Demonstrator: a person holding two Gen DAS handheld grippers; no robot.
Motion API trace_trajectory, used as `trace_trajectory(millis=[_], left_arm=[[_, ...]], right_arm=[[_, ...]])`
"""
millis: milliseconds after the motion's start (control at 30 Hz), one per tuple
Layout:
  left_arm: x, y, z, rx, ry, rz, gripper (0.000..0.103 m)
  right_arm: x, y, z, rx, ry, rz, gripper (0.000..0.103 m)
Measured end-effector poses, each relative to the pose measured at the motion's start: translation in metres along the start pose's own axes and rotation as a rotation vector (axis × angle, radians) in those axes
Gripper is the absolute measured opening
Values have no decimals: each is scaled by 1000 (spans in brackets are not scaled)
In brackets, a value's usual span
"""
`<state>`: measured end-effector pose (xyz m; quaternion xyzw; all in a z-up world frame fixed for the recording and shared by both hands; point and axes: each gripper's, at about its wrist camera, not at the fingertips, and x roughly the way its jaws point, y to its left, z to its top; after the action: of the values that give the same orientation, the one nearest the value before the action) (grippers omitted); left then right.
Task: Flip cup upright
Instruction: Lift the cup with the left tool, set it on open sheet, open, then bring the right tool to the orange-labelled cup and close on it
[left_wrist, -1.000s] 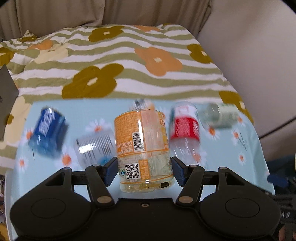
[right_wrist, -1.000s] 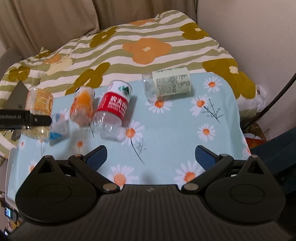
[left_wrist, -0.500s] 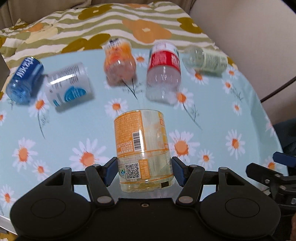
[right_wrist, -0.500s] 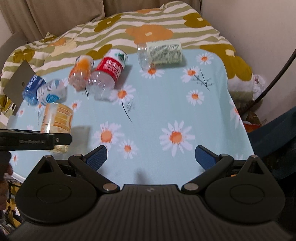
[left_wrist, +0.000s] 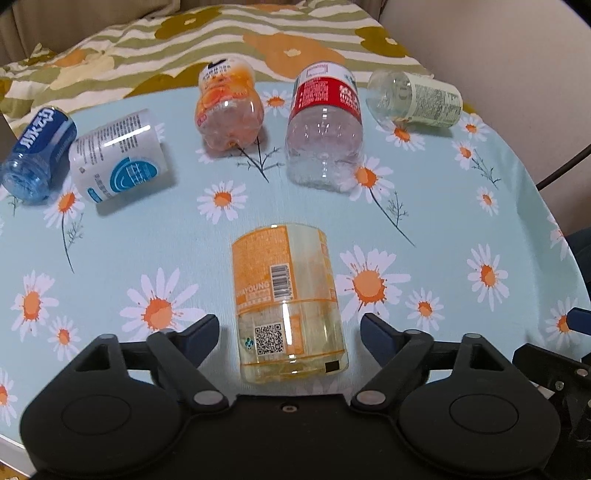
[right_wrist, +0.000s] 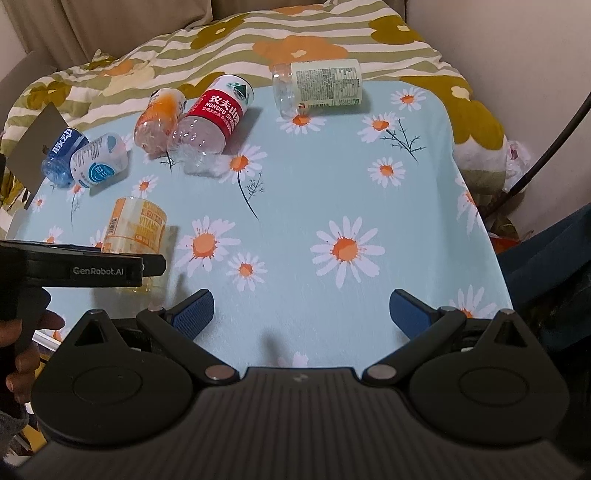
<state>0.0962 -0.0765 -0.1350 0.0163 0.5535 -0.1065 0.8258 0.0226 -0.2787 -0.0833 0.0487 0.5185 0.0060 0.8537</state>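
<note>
Left gripper (left_wrist: 289, 332) is sitting spread wide around the orange-label cup (left_wrist: 286, 299), which I am judging upright, freed to stand alone.

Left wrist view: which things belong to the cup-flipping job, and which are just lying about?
Job:
orange cup, standing between the open left claw

Lying about:
blue bottle
white bottle
orange bottle
red bottle
pale green bottle

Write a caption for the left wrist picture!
Open left claw around a standing orange cup, five cups lying behind.
</note>
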Motion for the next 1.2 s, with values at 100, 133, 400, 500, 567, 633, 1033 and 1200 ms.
trace_trajectory(millis=[100, 133, 400, 500, 567, 633, 1033, 1200], left_arm=[[-3, -2, 0, 6, -4, 6, 87], [-5, -3, 1, 6, -5, 7, 87], [-61, -8, -4, -3, -108, 60, 102], [-81, 0, -9, -3, -136, 98, 103], [-90, 11, -13, -21, -140, 92, 103], [-95, 24, -18, -40, -139, 80, 103], [-105, 111, -58, -156, -115, 117, 103], [-101, 143, -71, -223, -85, 111, 103]], right_arm=[[-2, -1, 0, 1, -5, 3, 103], [-5, -1, 0, 1, -8, 6, 103], [-35, 2, 28, -31, -53, 52, 103], [-39, 11, 45, -45, -47, 77, 103], [-36, 21, 56, -51, -20, 97, 103], [-29, 32, 65, -57, 15, 132, 103], [73, 100, 97, 61, 310, 255, 103], [100, 115, 99, 88, 354, 242, 103]])
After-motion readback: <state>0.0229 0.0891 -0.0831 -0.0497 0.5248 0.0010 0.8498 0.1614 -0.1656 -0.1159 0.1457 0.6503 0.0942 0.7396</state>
